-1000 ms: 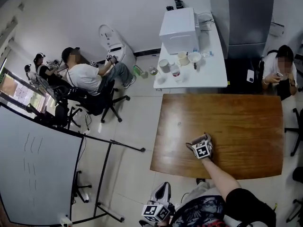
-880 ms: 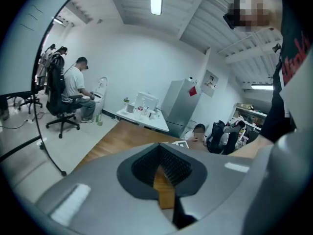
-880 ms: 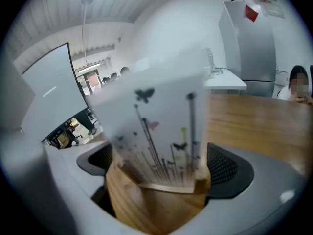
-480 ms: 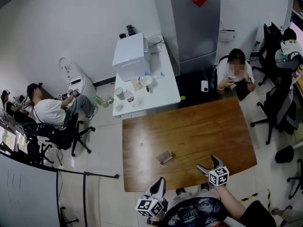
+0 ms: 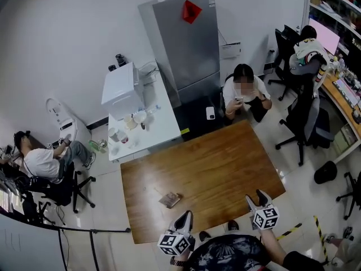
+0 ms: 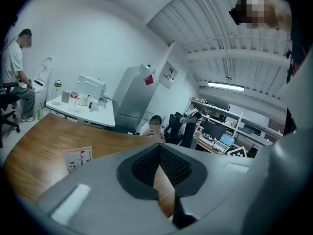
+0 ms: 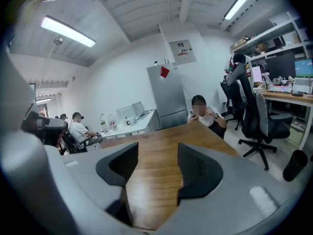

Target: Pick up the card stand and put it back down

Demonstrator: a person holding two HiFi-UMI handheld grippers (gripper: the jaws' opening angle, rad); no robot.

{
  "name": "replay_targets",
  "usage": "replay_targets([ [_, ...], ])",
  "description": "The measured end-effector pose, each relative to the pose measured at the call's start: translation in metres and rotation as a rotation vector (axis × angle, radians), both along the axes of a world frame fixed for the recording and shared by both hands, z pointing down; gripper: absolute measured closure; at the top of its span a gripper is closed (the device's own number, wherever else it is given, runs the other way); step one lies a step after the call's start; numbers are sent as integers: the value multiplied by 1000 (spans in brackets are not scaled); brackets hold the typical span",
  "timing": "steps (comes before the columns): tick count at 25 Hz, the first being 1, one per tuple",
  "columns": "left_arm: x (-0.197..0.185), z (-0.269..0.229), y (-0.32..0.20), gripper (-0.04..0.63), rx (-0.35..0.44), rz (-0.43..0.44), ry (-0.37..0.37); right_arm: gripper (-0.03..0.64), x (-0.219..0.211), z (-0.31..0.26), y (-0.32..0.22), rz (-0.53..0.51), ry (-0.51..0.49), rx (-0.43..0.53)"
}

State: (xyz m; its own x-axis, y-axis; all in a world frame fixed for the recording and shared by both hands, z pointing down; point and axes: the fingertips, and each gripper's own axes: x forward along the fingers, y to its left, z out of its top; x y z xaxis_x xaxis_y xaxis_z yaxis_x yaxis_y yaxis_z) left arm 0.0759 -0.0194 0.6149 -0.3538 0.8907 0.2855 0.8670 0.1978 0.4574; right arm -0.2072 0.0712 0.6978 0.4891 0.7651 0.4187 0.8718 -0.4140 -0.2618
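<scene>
From the head view, the card stand (image 5: 169, 199) is on the wooden table (image 5: 225, 162), in the near left part of the top and clear of both tools. The left gripper (image 5: 185, 217) is held at the near edge of the table, just beside the stand but not touching it. The right gripper (image 5: 255, 197) is at the same edge, well apart from the stand.

In the left gripper view, the left gripper (image 6: 158, 147) has its jaws together at the tips, with nothing caught between them. The card stand (image 6: 78, 159) appears to the left of the jaws, upright on the table, with its printed face toward the camera.

In the right gripper view, the right gripper (image 7: 157, 155) has its jaws apart but closing. Only bare table (image 7: 161, 146) shows in the gap between them.

I judge that no grip is in hand at this moment: the stand rests free on the table. If a lift is to come, the nearer left gripper should open, turn toward the stand, and close on the card's upper edge without tipping it over.
</scene>
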Motion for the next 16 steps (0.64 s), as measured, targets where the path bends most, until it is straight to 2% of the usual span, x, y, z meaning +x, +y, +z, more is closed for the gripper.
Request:
replay_targets([
  [8, -14, -1, 5, 597, -4, 3, 17, 389, -4, -18, 6, -14, 29, -34],
  [12, -13, 0, 5, 597, -5, -11, 20, 460, -6, -25, 11, -13, 29, -49],
  [16, -12, 0, 4, 597, -4, -22, 15, 472, -4, -30, 16, -20, 23, -62],
])
